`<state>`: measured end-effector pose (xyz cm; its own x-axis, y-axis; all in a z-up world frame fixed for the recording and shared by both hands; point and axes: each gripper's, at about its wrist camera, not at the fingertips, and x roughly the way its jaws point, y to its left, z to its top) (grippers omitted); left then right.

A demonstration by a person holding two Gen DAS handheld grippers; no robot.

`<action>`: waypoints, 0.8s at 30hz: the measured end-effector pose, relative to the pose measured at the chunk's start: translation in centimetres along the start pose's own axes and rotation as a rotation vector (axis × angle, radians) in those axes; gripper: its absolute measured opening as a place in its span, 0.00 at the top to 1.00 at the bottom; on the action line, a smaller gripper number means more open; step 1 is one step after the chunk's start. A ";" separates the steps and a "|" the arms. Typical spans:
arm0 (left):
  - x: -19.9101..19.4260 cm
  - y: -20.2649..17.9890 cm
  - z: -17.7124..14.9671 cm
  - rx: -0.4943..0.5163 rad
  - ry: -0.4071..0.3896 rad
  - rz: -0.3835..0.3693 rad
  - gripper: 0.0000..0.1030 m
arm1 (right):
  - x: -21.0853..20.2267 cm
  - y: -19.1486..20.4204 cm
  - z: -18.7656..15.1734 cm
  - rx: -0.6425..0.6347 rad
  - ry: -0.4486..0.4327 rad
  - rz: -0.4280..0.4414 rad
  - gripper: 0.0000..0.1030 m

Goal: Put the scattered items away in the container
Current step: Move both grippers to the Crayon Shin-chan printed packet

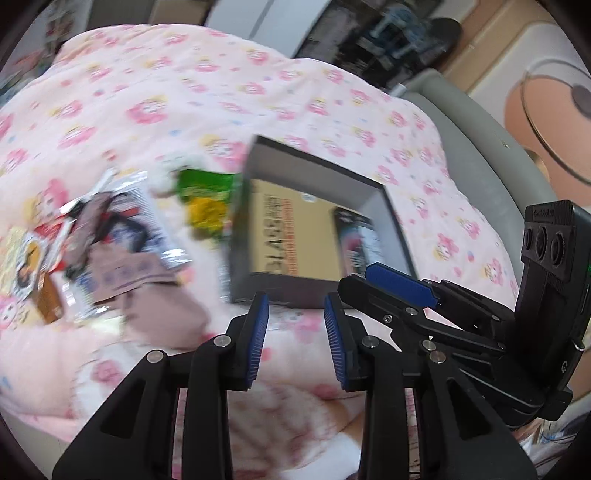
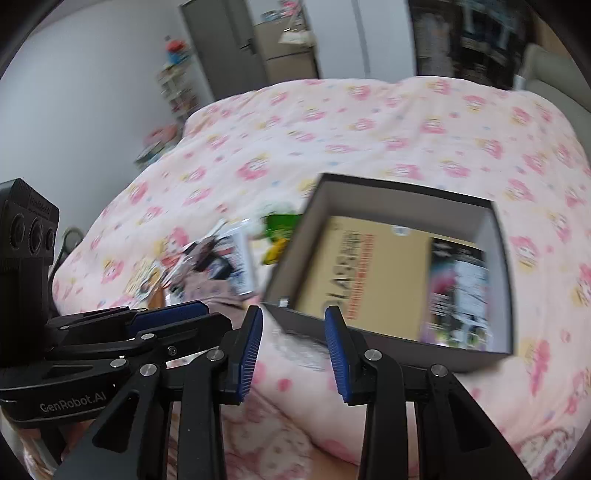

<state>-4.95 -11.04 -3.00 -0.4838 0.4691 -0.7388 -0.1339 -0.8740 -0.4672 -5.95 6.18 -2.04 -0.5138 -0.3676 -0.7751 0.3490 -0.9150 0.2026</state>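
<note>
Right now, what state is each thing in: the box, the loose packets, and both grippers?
Dark box: open on the bed, lid off; a tan carton and a dark printed packet lie inside.
Green and yellow packet: on the quilt, outside the box, beside its wall.
Pile of snack packets: scattered on the quilt, not yet packed.
Left gripper: open, nothing between the pads.
Right gripper: open, empty.

A pink flowered quilt (image 2: 369,147) covers the bed. Past its far edge stand a grey door (image 2: 225,48) and a dark shelf unit (image 2: 476,33), blurred. A cluttered rack (image 2: 175,85) lines the white wall (image 2: 74,92) off the far left corner. A grey bed frame (image 1: 469,147) runs along the right edge.
</note>
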 end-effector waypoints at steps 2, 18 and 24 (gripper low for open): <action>-0.4 2.4 -0.4 -0.043 -0.006 0.010 0.70 | 1.4 1.6 0.2 -0.022 0.019 0.025 0.69; 4.2 21.5 0.2 -0.382 0.043 0.078 0.69 | 18.9 8.7 2.9 -0.155 0.212 -0.005 0.70; 6.4 21.4 2.8 -0.368 0.052 0.046 0.69 | 21.7 9.3 2.9 -0.183 0.254 -0.022 0.70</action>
<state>-13.37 -27.07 -16.36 -0.4366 0.4443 -0.7823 0.2115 -0.7945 -0.5693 -16.13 -10.78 -15.24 -0.3185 -0.2740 -0.9075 0.4873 -0.8685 0.0912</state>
